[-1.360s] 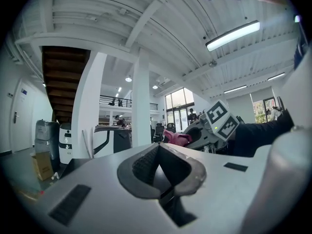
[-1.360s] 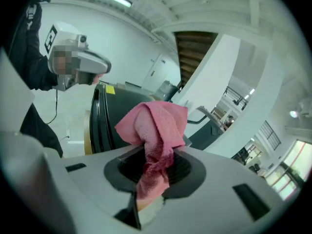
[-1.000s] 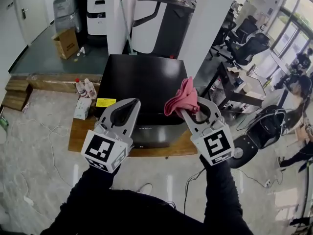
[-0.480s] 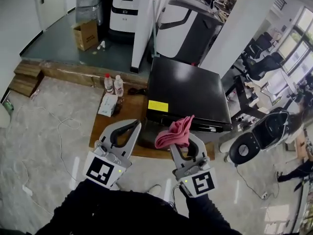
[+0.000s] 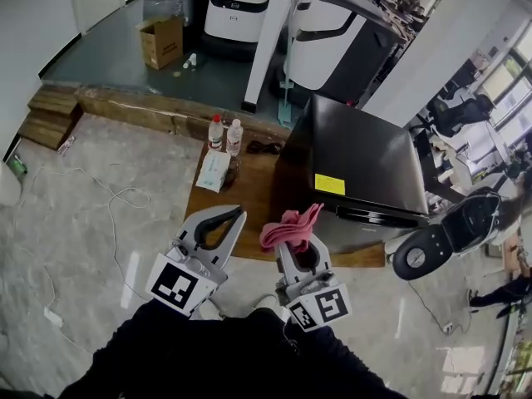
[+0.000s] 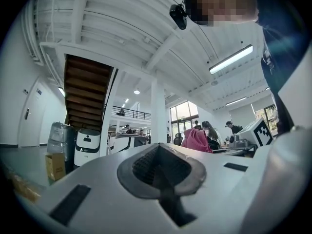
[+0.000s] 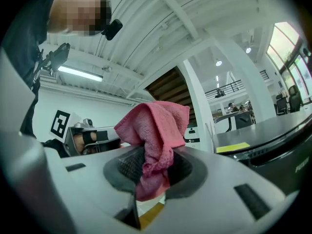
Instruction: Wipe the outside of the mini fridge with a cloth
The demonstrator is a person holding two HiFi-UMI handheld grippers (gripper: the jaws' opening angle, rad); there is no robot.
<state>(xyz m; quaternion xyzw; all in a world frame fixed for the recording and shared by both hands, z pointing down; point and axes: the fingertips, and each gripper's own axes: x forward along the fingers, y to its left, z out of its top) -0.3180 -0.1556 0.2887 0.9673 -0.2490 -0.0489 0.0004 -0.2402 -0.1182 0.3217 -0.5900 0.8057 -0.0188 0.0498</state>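
The black mini fridge (image 5: 357, 160) stands on a low wooden platform (image 5: 243, 196) right of centre in the head view, with a yellow sticker (image 5: 329, 184) near its front edge. My right gripper (image 5: 293, 241) is shut on a pink cloth (image 5: 288, 226), held in the air left of the fridge's front corner and apart from it. In the right gripper view the cloth (image 7: 157, 126) bunches up out of the right gripper (image 7: 148, 172), with the fridge (image 7: 273, 135) at the right. My left gripper (image 5: 235, 215) hangs beside it, shut and empty (image 6: 161, 177).
Two small bottles (image 5: 224, 134) and a wipes packet (image 5: 213, 171) sit on the platform left of the fridge. A cardboard box (image 5: 162, 40) and white machines (image 5: 241, 2) stand behind. A chair base (image 5: 432, 252) lies right of the fridge. Cables (image 5: 108, 206) trail over the floor at left.
The head view has swung left, so the fridge now sits further right. Both grippers have drawn back toward my body, the right one moving left with the cloth still in it.
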